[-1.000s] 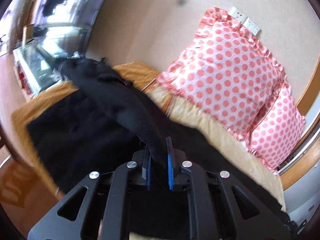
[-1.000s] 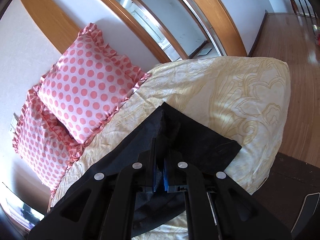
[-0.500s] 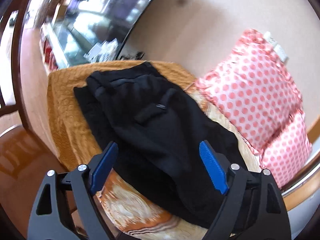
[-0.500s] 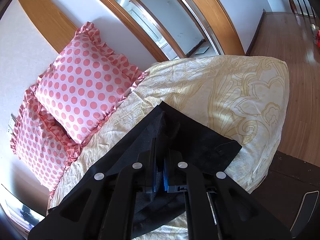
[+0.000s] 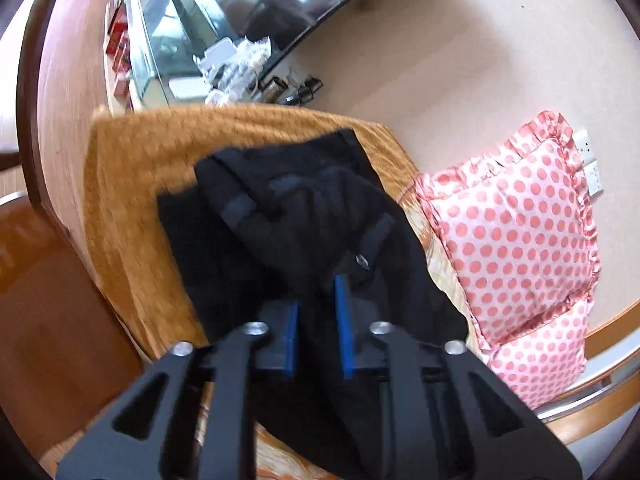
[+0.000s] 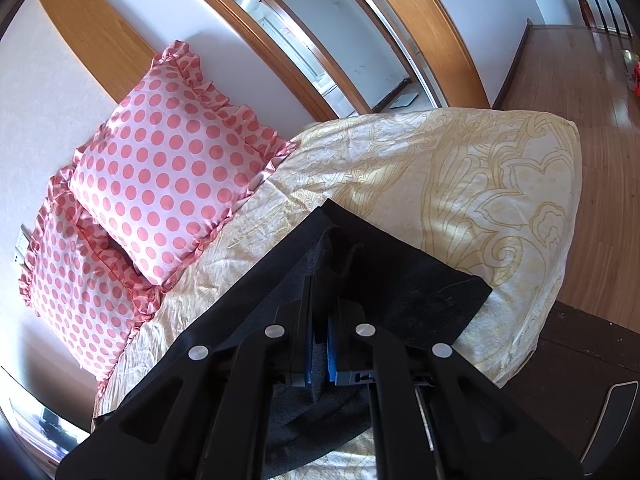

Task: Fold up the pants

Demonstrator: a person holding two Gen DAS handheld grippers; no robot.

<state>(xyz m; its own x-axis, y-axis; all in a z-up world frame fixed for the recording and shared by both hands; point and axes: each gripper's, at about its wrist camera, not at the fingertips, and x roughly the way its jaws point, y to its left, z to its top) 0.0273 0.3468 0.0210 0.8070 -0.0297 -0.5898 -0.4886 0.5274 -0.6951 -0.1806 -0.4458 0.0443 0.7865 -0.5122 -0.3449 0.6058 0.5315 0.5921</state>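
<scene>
Black pants (image 5: 312, 208) lie across the bed, the waist end with belt loops and a button bunched over an orange blanket (image 5: 132, 168). My left gripper (image 5: 318, 304) is shut on a fold of the black cloth just below the button, which fills the narrow gap between the blue pads (image 5: 343, 320). In the right wrist view the leg end of the pants (image 6: 400, 276) rests on the cream patterned bedspread (image 6: 460, 184). My right gripper (image 6: 321, 308) is shut on a raised pinch of that leg cloth.
Two pink polka-dot pillows (image 5: 516, 232) (image 6: 168, 176) lean on the wall at the head of the bed. A glass cabinet (image 5: 160, 40) with clutter stands beyond the blanket. Wooden floor (image 6: 580, 80) runs past the bed's far edge, and a doorway (image 6: 304, 52) opens behind it.
The left gripper let go of a lifted strip of the pants, opened wide, sank toward the waist part and closed on the cloth again. The right gripper kept its grip and place.
</scene>
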